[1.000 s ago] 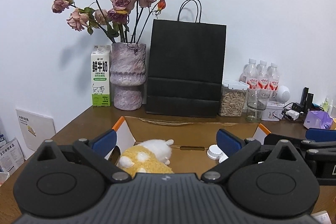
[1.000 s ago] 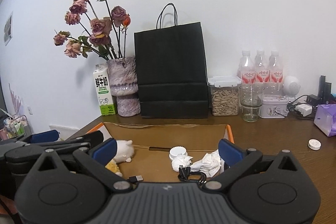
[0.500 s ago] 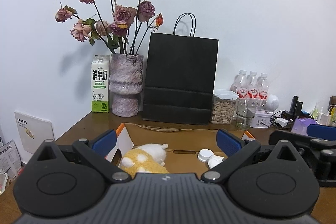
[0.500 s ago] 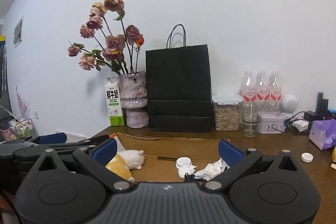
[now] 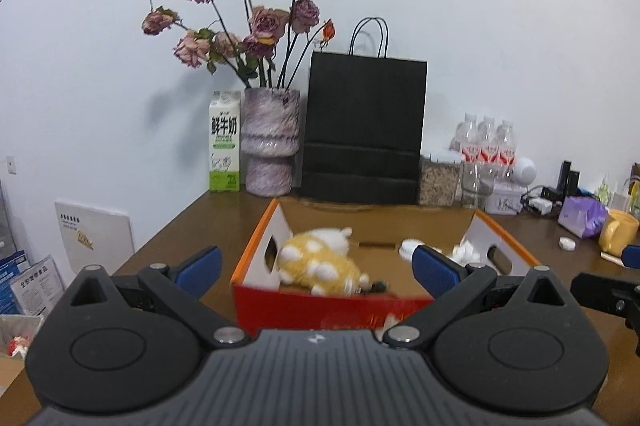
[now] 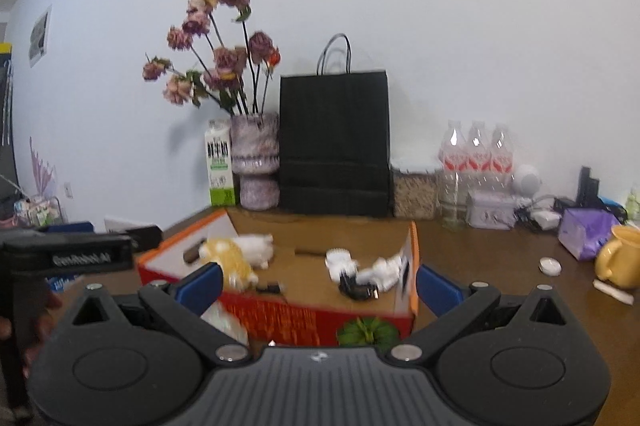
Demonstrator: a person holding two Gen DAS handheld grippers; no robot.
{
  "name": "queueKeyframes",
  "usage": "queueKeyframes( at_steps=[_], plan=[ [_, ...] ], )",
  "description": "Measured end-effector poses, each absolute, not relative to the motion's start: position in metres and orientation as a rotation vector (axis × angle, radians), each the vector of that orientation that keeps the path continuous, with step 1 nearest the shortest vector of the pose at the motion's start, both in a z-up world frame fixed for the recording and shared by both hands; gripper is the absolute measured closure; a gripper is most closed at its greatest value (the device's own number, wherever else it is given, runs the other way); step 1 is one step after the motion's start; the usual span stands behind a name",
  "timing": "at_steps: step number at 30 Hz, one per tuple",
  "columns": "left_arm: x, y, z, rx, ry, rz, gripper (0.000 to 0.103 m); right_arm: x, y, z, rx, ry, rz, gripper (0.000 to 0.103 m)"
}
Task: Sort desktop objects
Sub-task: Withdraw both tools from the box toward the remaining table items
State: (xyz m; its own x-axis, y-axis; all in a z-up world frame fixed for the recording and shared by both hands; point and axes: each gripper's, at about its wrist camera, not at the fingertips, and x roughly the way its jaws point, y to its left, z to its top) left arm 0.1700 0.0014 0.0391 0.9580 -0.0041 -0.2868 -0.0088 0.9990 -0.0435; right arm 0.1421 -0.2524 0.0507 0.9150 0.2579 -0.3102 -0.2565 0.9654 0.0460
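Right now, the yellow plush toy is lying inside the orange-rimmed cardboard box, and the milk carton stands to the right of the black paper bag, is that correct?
Not quite. The milk carton stands to the left of the black paper bag, with the flower vase between them, as the left wrist view shows. The rest holds: the yellow plush toy is lying inside the orange-rimmed cardboard box.

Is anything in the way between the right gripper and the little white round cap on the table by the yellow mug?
Nothing visible blocks it. The right gripper, jaws open, faces the box; the white cap lies on bare table, just left of the yellow mug.
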Motion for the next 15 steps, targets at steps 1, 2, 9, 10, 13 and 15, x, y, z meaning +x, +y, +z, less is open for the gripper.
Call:
queueKeyframes(
  at_steps=[1,2,9,10,13,15],
  plan=[
    [0.165,0.003,0.036,-0.041,0.299,0.004,0.0,0.139,-0.254,0.047,0.003,0.331,0.261,0.0],
    [0.159,0.003,0.034,-0.04,0.305,0.006,0.0,0.134,-0.255,0.042,0.001,0.346,0.256,0.0],
    [0.129,0.006,0.016,-0.05,0.349,-0.011,0.0,0.111,-0.266,0.007,-0.008,0.44,0.21,0.0],
    [0.127,0.006,0.013,-0.046,0.358,-0.016,0.0,0.108,-0.268,0.003,-0.014,0.45,0.201,0.0],
    [0.124,0.006,0.007,-0.038,0.382,-0.013,0.0,0.102,-0.271,-0.008,-0.031,0.476,0.177,0.0],
    [0.122,0.007,0.004,-0.039,0.392,-0.007,0.0,0.1,-0.274,-0.013,-0.04,0.49,0.154,0.0]
  ],
)
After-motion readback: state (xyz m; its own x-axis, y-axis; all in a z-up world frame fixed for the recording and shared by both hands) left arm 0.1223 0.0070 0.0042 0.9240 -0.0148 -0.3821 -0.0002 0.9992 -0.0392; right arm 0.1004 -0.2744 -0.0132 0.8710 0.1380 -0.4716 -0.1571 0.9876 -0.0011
